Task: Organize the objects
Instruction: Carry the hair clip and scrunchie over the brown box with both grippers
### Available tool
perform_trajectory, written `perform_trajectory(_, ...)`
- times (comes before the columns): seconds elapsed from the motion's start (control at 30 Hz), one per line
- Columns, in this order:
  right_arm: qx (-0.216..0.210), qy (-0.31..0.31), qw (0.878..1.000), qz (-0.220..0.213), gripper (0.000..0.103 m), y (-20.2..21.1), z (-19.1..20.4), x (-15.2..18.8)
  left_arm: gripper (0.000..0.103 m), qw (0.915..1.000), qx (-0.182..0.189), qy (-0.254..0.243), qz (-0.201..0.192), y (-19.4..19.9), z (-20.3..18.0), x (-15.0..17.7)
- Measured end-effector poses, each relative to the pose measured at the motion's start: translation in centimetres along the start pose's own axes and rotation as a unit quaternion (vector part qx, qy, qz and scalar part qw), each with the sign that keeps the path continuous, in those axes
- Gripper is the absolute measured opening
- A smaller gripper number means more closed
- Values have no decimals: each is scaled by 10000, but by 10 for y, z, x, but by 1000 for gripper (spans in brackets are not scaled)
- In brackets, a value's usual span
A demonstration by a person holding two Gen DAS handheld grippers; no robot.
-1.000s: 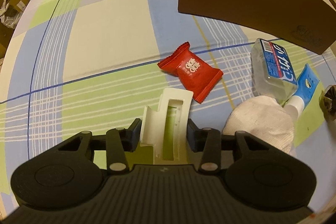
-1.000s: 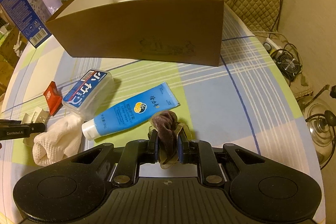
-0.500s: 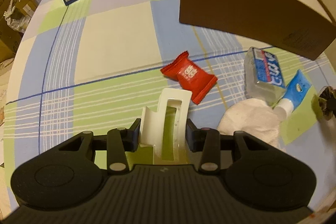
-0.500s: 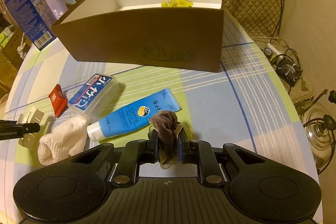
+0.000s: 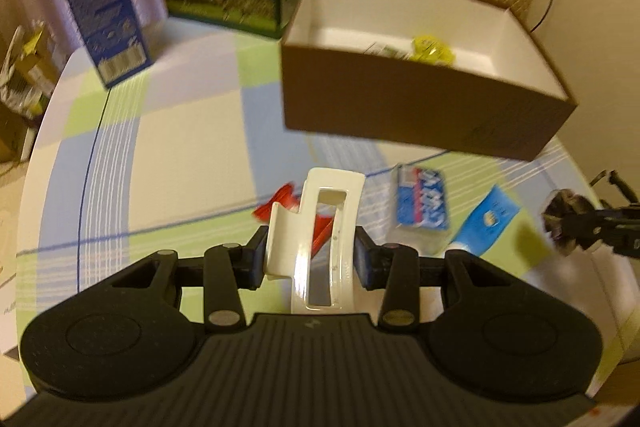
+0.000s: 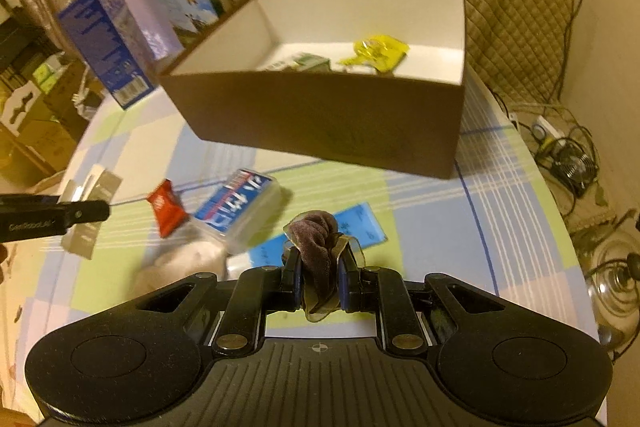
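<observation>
Between the closed fingers of the left gripper (image 5: pixel 310 261) a white hair clip (image 5: pixel 316 235) is held; ahead lie a red packet (image 5: pixel 280 203) and blue-labelled case (image 5: pixel 420 205). The right gripper (image 6: pixel 319 281) is clamped on a brown scrunchie (image 6: pixel 316 243), a blue tube (image 6: pixel 360 227) beneath. Two items are seen in the brown box (image 6: pixel 320 119) beyond; several are left on the checked tablecloth (image 6: pixel 500 195). Cartons and curtains are visible behind.

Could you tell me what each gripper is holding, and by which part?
Left gripper clamps the white hair clip across its sides; right gripper pinches the brown scrunchie by its lower folds.
</observation>
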State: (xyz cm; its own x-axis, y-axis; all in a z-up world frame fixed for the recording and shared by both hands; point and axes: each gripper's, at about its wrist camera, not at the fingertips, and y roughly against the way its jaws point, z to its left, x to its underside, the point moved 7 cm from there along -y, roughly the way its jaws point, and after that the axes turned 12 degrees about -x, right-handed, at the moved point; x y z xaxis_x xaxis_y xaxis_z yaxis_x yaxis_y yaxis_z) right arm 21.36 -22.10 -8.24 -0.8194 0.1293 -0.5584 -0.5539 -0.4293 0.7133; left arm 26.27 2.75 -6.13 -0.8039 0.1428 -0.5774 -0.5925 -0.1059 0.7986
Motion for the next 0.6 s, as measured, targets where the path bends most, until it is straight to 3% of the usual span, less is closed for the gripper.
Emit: perform_trajectory(0.6, -120, 443, 9964, -708, 14, 35, 6, -66, 38, 9956, 399, -339, -773, 29, -59, -69)
